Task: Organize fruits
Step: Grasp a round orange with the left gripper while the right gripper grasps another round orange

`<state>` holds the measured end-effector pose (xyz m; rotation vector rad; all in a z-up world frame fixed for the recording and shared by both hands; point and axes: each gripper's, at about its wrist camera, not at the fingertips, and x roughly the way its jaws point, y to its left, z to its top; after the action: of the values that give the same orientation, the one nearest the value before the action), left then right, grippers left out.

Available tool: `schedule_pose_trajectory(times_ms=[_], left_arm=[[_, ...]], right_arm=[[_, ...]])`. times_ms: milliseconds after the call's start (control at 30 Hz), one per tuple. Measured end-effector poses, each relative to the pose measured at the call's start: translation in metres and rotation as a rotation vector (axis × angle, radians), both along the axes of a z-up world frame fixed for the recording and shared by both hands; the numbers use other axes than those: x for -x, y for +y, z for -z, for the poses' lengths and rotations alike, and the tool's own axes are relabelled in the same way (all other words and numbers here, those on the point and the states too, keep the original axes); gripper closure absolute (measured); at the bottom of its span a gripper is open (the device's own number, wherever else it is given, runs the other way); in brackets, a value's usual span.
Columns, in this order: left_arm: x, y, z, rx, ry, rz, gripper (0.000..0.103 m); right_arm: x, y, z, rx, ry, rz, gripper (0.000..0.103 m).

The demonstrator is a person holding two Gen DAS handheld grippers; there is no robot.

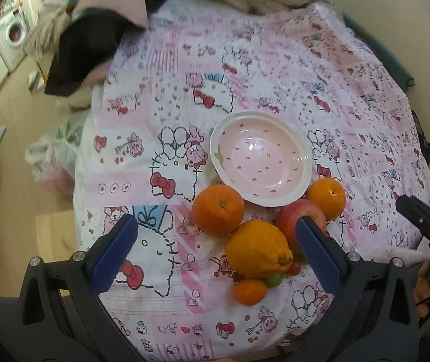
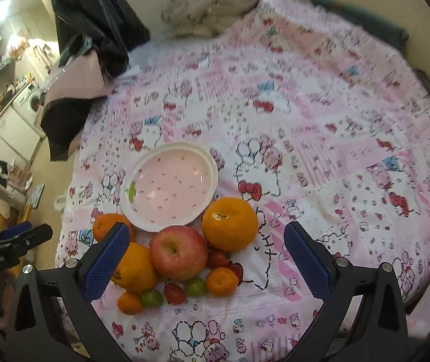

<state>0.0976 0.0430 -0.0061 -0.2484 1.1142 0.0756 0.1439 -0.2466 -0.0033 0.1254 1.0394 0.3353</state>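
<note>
The left gripper [image 1: 216, 250] and the right gripper [image 2: 205, 258] both hover with jaws spread wide and nothing between them, above a cluster of fruit on the pink patterned bedspread [image 2: 320, 138]. The apple [image 2: 178, 252] sits among oranges, touching the large orange [image 2: 230, 223], just beside the empty pink bowl [image 2: 169, 185].
</note>
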Motion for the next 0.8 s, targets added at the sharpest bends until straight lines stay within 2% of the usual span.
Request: schedule_pose_trajectory(times_ms=[200, 367, 467, 567, 700, 767, 800], left_arm=[[-0.037, 0.011, 0.013, 0.003, 0.095, -0.003, 0.001], [-0.057, 0.012, 0.044, 0.020, 0.200, 0.002, 0.001], [-0.061, 0.005, 0.070, 0.017, 0.262, 0.015, 0.008], [-0.064, -0.001, 0.089, 0.037, 0.299, 0.021, 0.011], [-0.069, -0.003, 0.103, 0.058, 0.331, 0.024, 0.015], [-0.073, -0.004, 0.109, 0.084, 0.353, 0.020, 0.019], [-0.075, -0.005, 0.111, 0.091, 0.358, 0.022, 0.020]], right_arm=[[-0.040, -0.004, 0.024, -0.025, 0.155, -0.008, 0.000], [-0.065, -0.011, 0.056, -0.100, 0.279, 0.037, 0.000], [-0.071, -0.016, 0.074, -0.132, 0.323, 0.074, 0.000], [-0.076, -0.016, 0.090, -0.140, 0.376, 0.080, 0.000], [-0.086, -0.015, 0.096, -0.147, 0.381, 0.061, 0.000], [-0.090, -0.012, 0.105, -0.135, 0.405, 0.053, 0.015], [-0.092, -0.010, 0.112, -0.130, 0.434, 0.054, 0.016]])
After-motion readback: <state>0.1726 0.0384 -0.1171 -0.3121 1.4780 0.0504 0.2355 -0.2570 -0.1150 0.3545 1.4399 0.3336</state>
